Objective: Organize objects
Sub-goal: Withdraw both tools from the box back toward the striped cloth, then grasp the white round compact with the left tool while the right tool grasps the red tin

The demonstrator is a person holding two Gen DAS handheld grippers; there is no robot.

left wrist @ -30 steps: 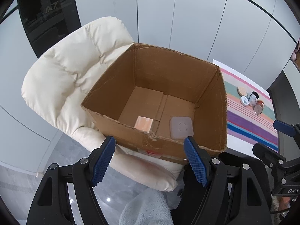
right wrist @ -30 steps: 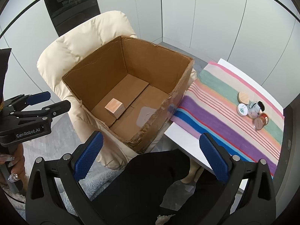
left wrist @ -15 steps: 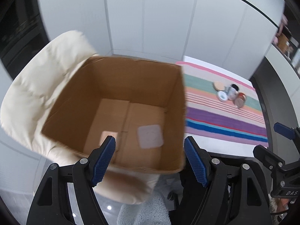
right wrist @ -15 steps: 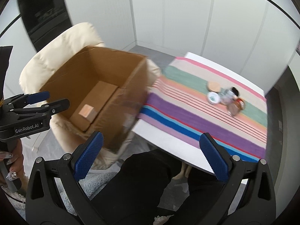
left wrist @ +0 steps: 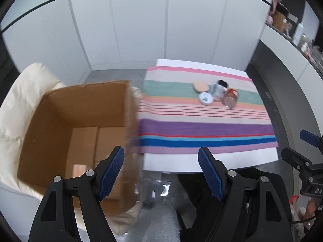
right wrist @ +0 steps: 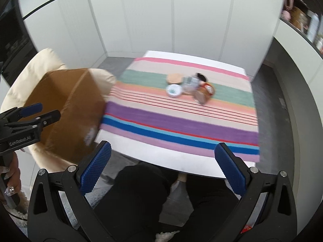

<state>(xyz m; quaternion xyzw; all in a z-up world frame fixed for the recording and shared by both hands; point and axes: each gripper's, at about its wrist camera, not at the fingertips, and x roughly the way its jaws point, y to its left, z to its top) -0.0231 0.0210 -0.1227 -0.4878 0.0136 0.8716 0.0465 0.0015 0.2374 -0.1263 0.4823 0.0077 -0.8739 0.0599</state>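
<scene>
Left gripper [left wrist: 161, 161] and right gripper [right wrist: 161, 165] both gape wide, nothing btwn jaws; cardboard box [left wrist: 80, 121] left of the jaws already holds a small tan block [left wrist: 79, 170]; jars and lids [left wrist: 216, 93] sit well ahead on the striped cloth [left wrist: 201, 129], unpacked; most work remains.

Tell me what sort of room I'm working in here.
Probably a home living or dining area: a white table under a striped cloth, a cream padded armchair, and wall shelves of bottles.
</scene>
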